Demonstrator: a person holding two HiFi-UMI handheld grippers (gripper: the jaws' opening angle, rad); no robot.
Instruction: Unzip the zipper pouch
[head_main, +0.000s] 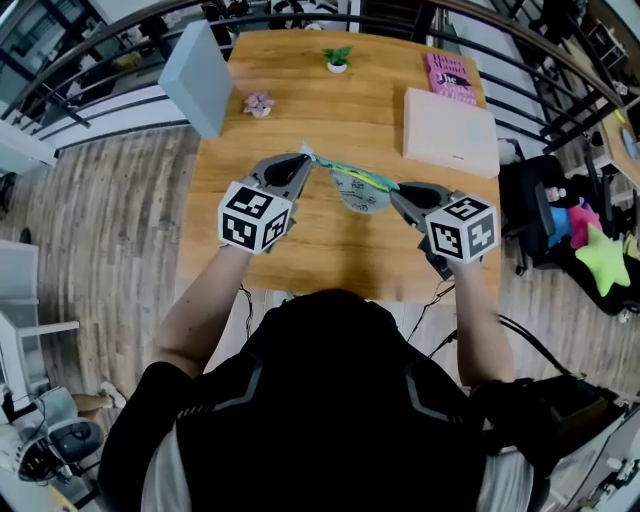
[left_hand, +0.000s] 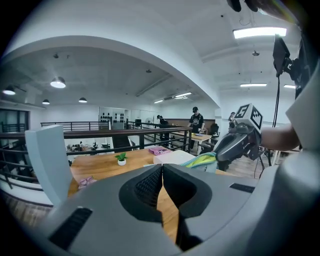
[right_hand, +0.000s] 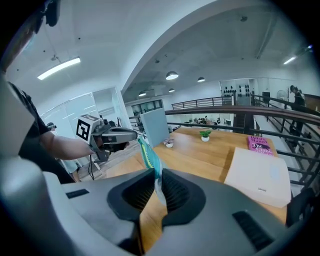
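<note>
The zipper pouch (head_main: 360, 188) hangs above the middle of the table (head_main: 300, 250), its left end in the left claw (head_main: 305, 157) and its right end in the right claw (head_main: 396, 193). Far behind it stands a potted plant (head_main: 337, 58). A small flower (head_main: 259, 103) lies far left, beside an upright panel (head_main: 198, 78). At the far right a book (head_main: 450, 76) lies behind a flat box (head_main: 451, 132)

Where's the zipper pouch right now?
The zipper pouch is mid-frame in the head view, above the wooden table, stretched between the left gripper at its left end and the right gripper clamped on its right end.
</note>
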